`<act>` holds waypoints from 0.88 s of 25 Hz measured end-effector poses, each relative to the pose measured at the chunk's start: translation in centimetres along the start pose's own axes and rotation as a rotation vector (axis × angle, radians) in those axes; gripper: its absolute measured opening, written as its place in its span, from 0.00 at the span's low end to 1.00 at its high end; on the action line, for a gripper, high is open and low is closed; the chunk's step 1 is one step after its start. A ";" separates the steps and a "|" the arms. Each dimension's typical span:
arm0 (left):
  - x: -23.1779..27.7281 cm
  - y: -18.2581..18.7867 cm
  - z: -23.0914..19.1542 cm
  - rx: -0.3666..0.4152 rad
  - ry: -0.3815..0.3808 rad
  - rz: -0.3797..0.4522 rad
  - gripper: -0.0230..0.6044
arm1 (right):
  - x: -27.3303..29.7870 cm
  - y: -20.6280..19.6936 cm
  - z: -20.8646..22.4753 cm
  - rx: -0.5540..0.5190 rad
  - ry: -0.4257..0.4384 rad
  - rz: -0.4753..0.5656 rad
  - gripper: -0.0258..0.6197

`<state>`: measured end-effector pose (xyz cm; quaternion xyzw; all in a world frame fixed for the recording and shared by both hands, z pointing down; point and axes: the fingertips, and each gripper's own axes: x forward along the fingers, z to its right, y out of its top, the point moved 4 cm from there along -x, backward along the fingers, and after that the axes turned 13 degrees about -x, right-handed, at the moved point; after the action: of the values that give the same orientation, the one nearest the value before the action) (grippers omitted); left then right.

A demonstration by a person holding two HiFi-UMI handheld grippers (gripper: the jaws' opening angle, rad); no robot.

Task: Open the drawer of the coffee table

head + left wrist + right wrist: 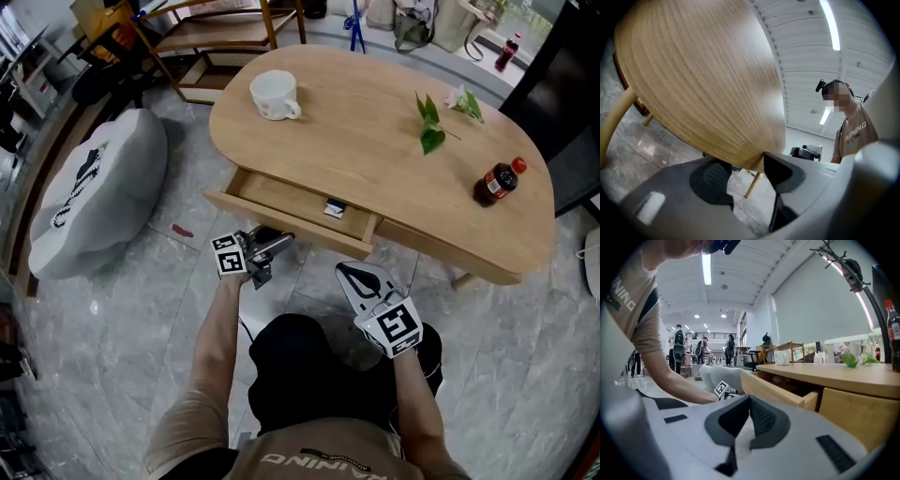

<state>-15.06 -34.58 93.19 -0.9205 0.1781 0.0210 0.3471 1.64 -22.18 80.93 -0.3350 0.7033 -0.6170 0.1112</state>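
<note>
Already pulled out of the oval coffee table (375, 178), the drawer (281, 223) points toward the person.
Stiff, light wood with no handle visible, so I would take the front board's lower edge. The left gripper (274, 246), jaws apart and empty, is just beside that board. The right gripper (359, 278), closed on nothing, hangs near. The floor (141, 309) in front gives room.

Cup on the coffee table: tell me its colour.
The cup is white; the head view shows it best.
</note>
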 end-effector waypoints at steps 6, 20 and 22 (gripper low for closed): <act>-1.3 -1.2 1.4 -0.005 0.018 -0.001 0.39 | -1.1 0.8 -2.4 0.021 0.070 0.037 0.05; -2.4 -1.9 2.0 -0.042 -0.008 0.023 0.38 | -2.7 -0.1 -4.0 0.028 0.123 0.039 0.05; -3.0 -2.5 2.5 -0.036 -0.013 0.022 0.38 | -2.7 0.1 -3.9 0.022 0.123 0.045 0.05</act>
<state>-16.79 -30.31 93.33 -0.9244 0.1857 0.0340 0.3314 1.46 -17.47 81.00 -0.2793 0.7094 -0.6414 0.0851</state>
